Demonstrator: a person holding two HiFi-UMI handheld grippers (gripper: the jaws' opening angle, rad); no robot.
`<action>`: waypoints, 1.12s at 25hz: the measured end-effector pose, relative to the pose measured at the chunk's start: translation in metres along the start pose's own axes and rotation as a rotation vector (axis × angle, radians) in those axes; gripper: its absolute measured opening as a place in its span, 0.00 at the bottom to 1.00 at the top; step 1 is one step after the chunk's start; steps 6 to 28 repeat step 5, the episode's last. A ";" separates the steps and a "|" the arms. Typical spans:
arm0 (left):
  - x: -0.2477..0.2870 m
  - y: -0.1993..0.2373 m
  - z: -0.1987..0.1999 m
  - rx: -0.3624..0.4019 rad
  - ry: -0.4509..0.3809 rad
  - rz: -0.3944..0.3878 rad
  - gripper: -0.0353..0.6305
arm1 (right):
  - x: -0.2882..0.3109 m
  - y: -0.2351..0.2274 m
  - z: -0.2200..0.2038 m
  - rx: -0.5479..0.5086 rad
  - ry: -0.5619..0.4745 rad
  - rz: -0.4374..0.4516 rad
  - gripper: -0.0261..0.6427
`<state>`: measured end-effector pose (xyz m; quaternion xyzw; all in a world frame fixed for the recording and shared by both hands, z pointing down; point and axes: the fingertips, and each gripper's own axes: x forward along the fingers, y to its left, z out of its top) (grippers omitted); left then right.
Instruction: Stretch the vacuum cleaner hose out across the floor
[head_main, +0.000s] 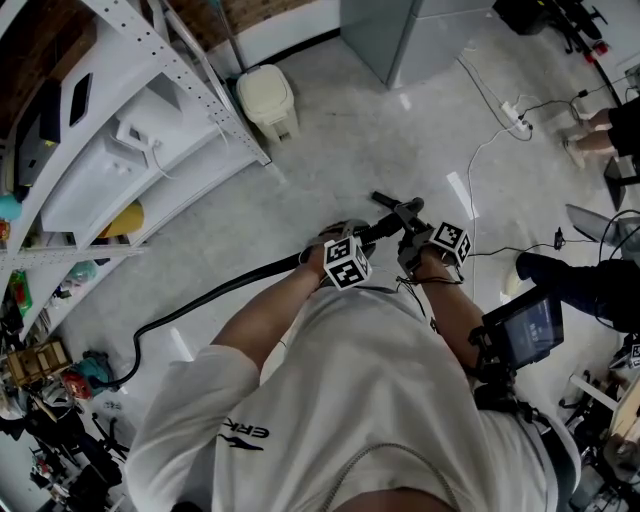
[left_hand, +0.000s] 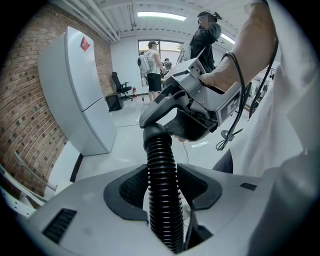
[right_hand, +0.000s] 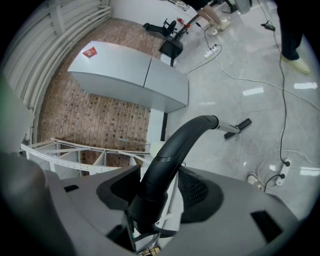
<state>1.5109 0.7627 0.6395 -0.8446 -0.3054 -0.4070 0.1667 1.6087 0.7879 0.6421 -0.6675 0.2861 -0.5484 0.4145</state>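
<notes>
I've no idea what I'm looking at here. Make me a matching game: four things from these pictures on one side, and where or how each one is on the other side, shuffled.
Things:
1. left gripper
2. right gripper
3. cream bin
4. white power strip

Places or states:
A. standing beside the white shelving
B. clamped on the smooth curved handle
C. lying on the floor, away from the shelving
D. clamped on the ribbed hose

Pairs: 1-D, 2-B, 3-A, 4-C
</notes>
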 end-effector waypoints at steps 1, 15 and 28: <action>0.000 0.000 -0.001 0.001 0.001 0.001 0.31 | 0.000 0.000 -0.001 0.000 0.000 0.000 0.39; 0.000 -0.001 -0.005 0.006 0.009 0.004 0.31 | 0.000 0.000 -0.005 0.004 0.000 -0.004 0.39; 0.000 -0.001 -0.005 0.006 0.009 0.004 0.31 | 0.000 0.000 -0.005 0.004 0.000 -0.004 0.39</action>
